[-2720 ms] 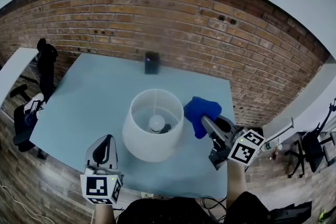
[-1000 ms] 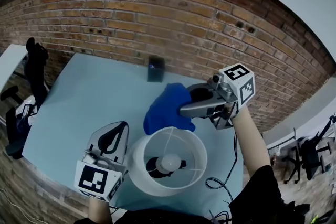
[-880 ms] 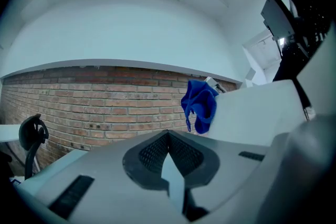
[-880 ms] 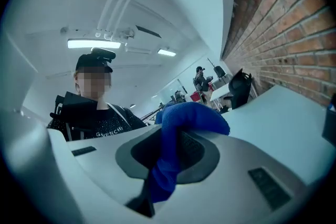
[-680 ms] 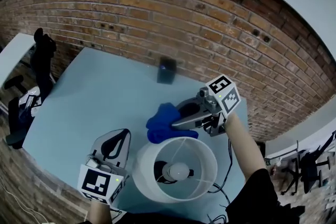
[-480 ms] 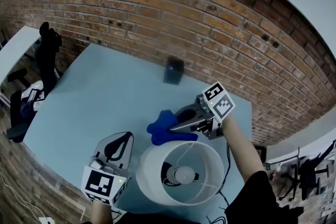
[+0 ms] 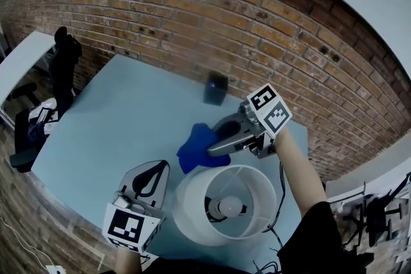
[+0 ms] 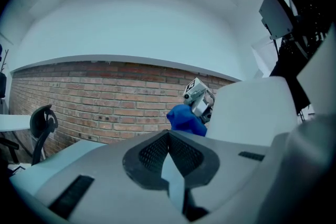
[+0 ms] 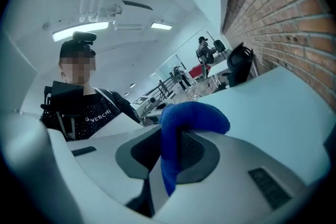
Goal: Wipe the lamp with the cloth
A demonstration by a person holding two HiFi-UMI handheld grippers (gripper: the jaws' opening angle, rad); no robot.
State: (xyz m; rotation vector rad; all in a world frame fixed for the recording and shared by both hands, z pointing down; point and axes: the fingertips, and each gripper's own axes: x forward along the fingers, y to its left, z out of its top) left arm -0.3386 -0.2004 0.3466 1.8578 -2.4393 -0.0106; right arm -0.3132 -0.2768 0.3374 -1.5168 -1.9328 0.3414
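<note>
The lamp's white shade [image 7: 192, 208] stands near the front of the pale blue table [image 7: 109, 119], with its bulb [image 7: 229, 205] showing inside. My right gripper [image 7: 210, 152] is shut on a blue cloth [image 7: 194, 148], which hangs against the shade's far left outer side. In the right gripper view the cloth [image 9: 195, 115] folds over my shut right gripper [image 9: 169, 150]. My left gripper [image 7: 156, 169] is shut and holds nothing, just left of the shade. In the left gripper view the cloth [image 8: 185, 119] shows ahead of my left gripper [image 8: 168, 136], with the shade [image 8: 252, 113] beside it.
A small black box [image 7: 216, 88] stands at the table's far edge by the brick wall [image 7: 192, 16]. A cable [image 7: 280, 192] trails off the table's right side. Black office chairs [image 7: 64, 64] are beyond the left edge. A person in a dark shirt [image 9: 79, 107] shows in the right gripper view.
My right gripper carried the cloth from the shade's right side round to its far left side and lowered it against the shade. The left gripper stayed beside the shade.
</note>
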